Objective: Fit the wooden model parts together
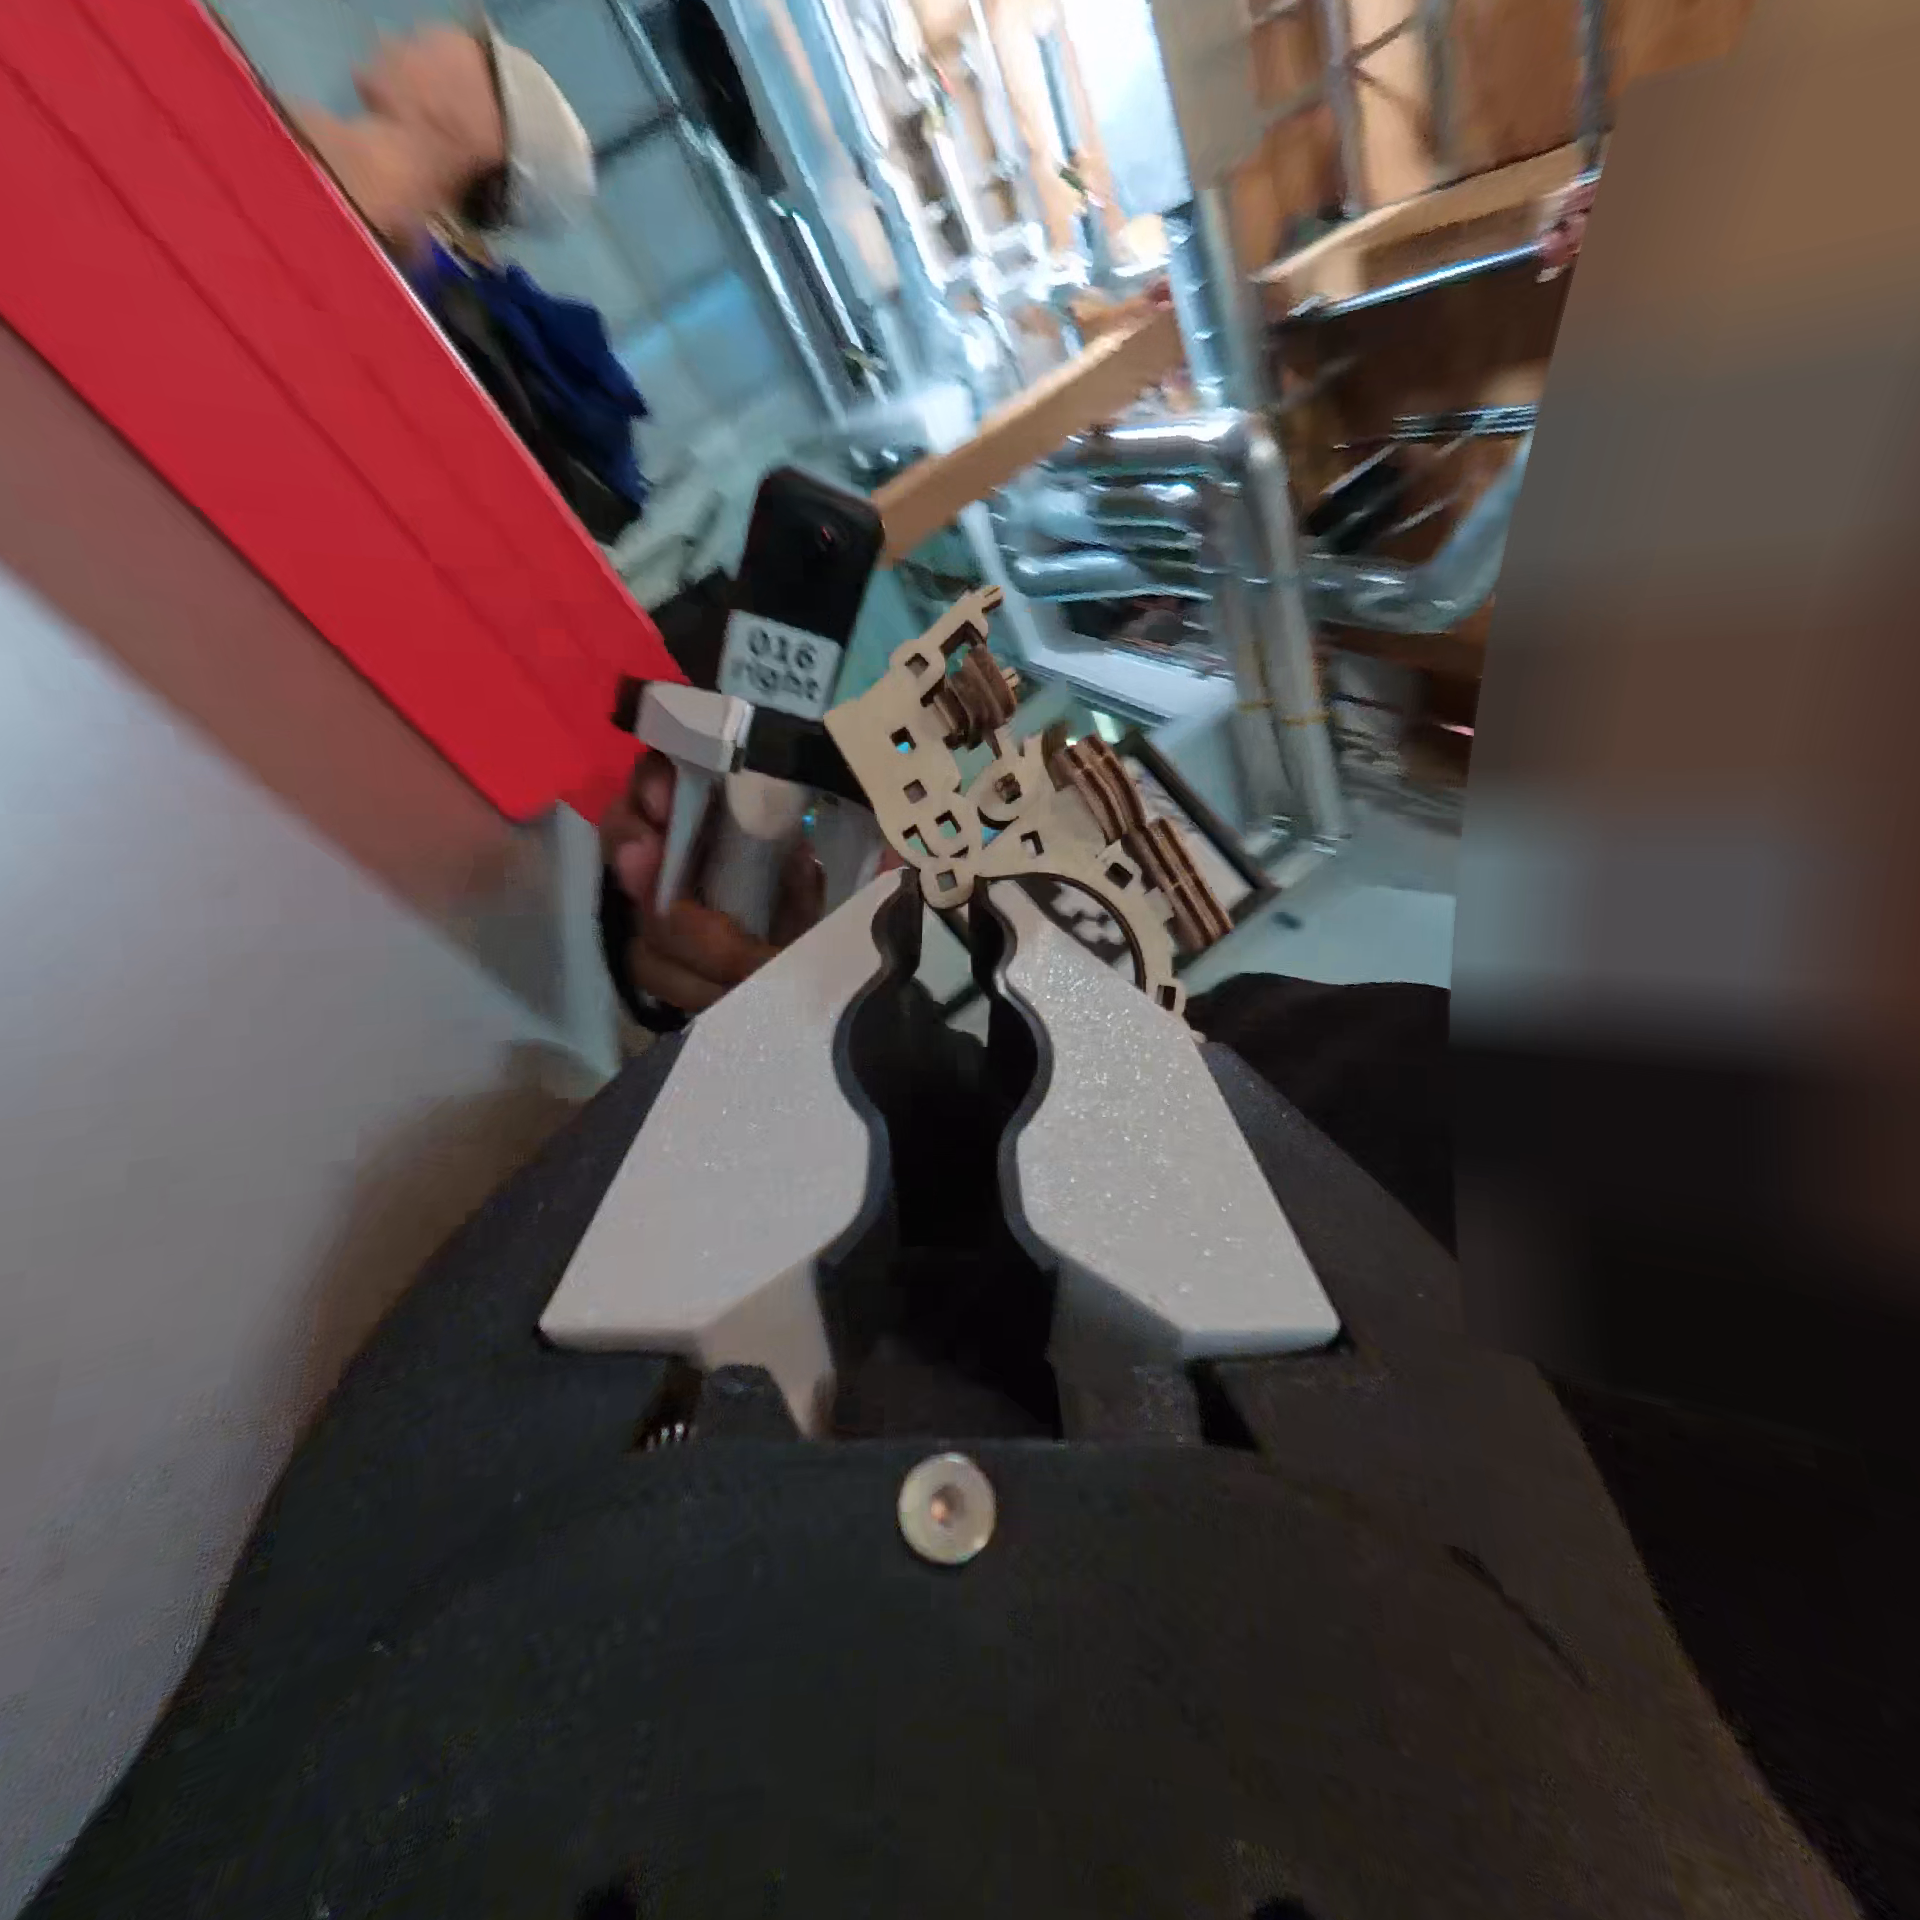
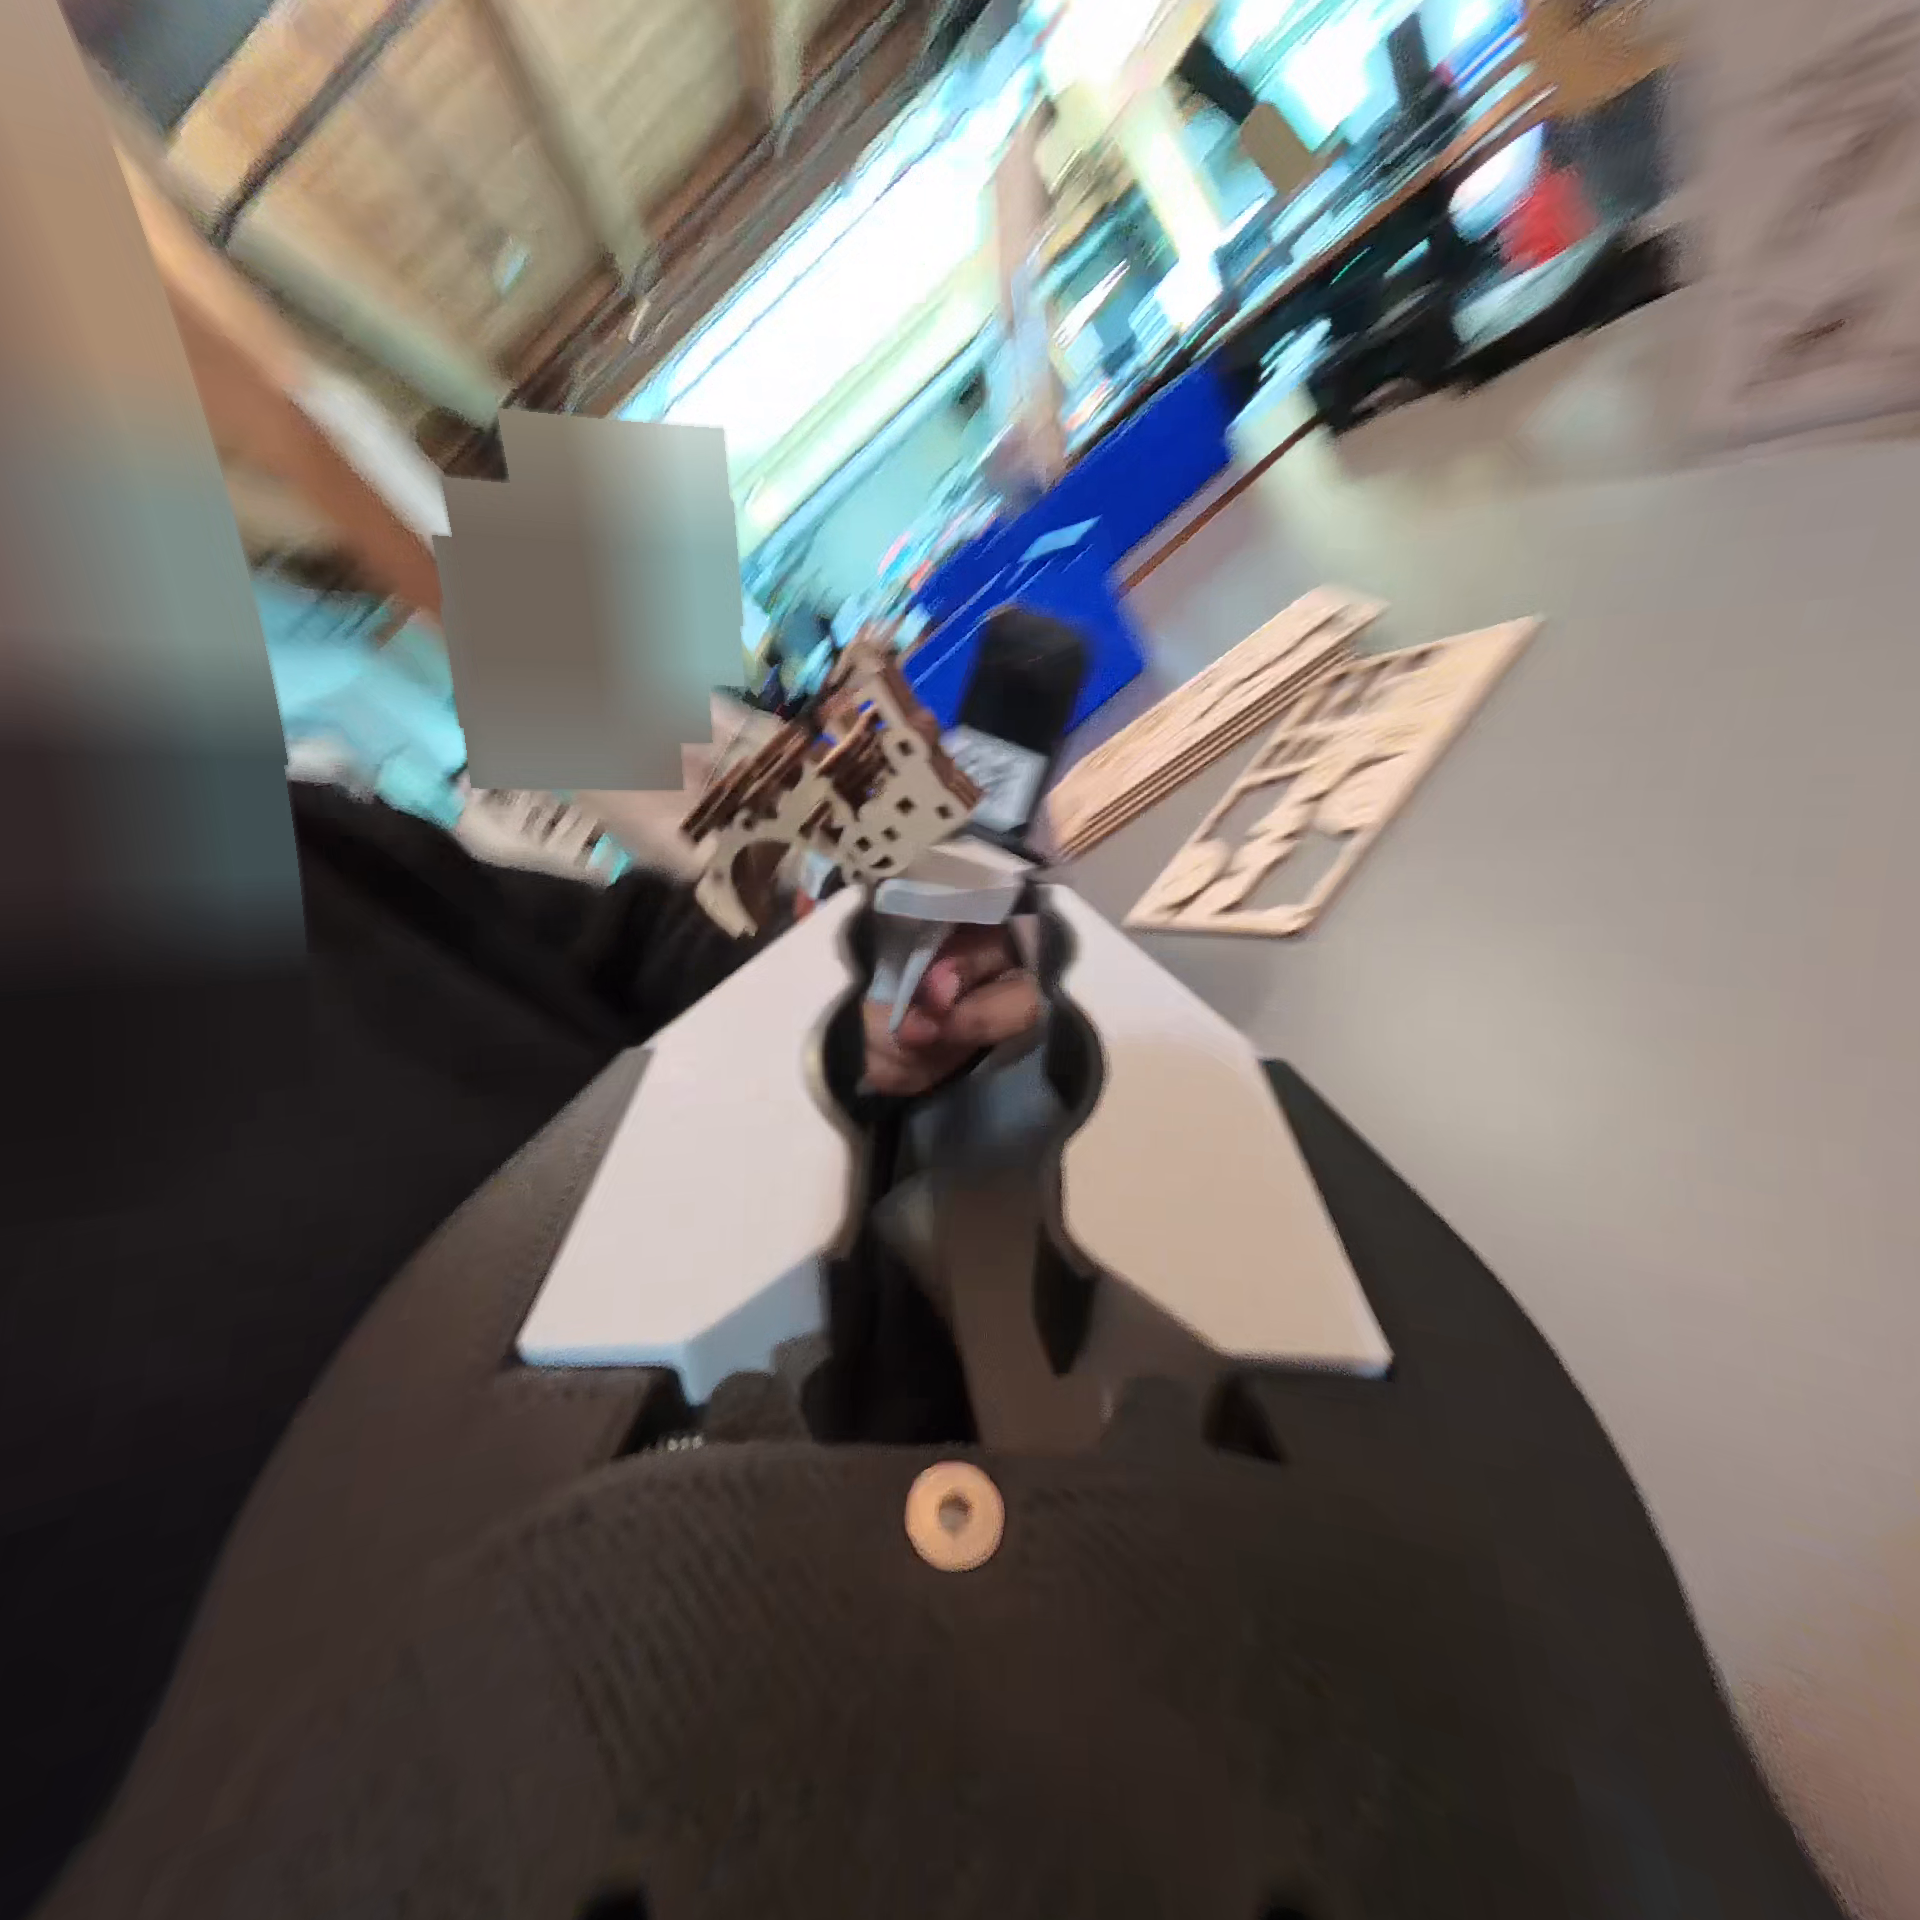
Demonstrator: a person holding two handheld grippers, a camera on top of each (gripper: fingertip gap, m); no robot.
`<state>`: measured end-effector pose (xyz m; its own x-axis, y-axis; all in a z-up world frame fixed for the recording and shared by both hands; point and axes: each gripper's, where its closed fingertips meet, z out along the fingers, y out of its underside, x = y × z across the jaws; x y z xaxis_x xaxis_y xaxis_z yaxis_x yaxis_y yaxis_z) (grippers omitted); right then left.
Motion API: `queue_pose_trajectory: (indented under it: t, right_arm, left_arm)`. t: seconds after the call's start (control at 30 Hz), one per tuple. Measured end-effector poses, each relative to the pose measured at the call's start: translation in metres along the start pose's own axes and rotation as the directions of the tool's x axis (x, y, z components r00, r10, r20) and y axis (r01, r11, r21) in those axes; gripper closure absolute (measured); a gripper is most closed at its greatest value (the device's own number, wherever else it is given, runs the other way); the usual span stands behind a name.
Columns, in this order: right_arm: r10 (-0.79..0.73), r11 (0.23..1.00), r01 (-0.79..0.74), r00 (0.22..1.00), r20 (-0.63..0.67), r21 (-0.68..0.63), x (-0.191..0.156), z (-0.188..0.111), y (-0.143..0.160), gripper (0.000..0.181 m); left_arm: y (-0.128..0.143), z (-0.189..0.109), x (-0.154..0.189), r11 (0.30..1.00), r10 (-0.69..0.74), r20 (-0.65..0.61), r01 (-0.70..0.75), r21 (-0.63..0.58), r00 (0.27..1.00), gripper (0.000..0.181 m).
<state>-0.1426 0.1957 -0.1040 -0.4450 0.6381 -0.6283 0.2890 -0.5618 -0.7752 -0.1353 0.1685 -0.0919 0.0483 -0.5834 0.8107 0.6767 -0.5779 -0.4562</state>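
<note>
My left gripper (image 1: 945, 899) is shut on the lower tab of a pale wooden model assembly (image 1: 987, 790), a slotted plate with layered brown ribs, and holds it up in the air. My right gripper (image 2: 954, 914) has its jaws apart with nothing between them. It points at the model (image 2: 831, 821) from a short distance. In the right wrist view the left gripper (image 2: 940, 896) and the hand holding it show just beyond my fingertips. In the left wrist view the right gripper (image 1: 691, 821) is to the left of the model, apart from it.
Flat wooden cut-out sheets (image 2: 1309, 790) and a stack of them (image 2: 1195, 727) lie on the white table (image 2: 1610, 935) at the right. A red panel (image 1: 260, 416) fills the upper left of the left wrist view. A person stands behind it.
</note>
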Motion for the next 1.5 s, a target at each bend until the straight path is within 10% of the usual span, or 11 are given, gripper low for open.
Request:
queue_pose_trajectory:
  t: [0.23, 0.57, 0.87, 1.27, 1.5]
  right_arm:
    - [0.259, 0.920, -0.269, 0.963, 0.074, 0.285, 0.006, -0.009, -0.026, 0.180]
    - [0.244, 0.964, -0.249, 0.968, 0.060, 0.098, -0.010, 0.024, 0.007, 0.154]
    - [0.107, 0.994, -0.098, 0.969, -0.223, 0.050, 0.004, 0.049, 0.029, 0.125]
    - [0.023, 0.999, -0.016, 0.972, -0.236, 0.033, 0.001, 0.046, 0.029, 0.167]
    - [0.069, 0.996, -0.063, 0.993, -0.094, 0.062, -0.013, 0.034, 0.016, 0.167]
  left_arm:
    - [-0.018, -0.014, -0.023, 0.955, 0.279, 0.303, -0.295, 0.009, 0.911, 0.174]
    - [-0.029, -0.028, -0.038, 0.874, 0.453, 0.503, -0.477, -0.089, 0.736, 0.174]
    - [-0.041, -0.043, -0.050, 0.791, 0.526, 0.672, -0.591, -0.159, 0.522, 0.174]
    - [-0.035, -0.034, -0.038, 0.797, 0.525, 0.606, -0.596, -0.104, 0.597, 0.171]
    - [-0.037, -0.025, -0.015, 0.885, 0.397, 0.383, -0.458, 0.079, 0.834, 0.159]
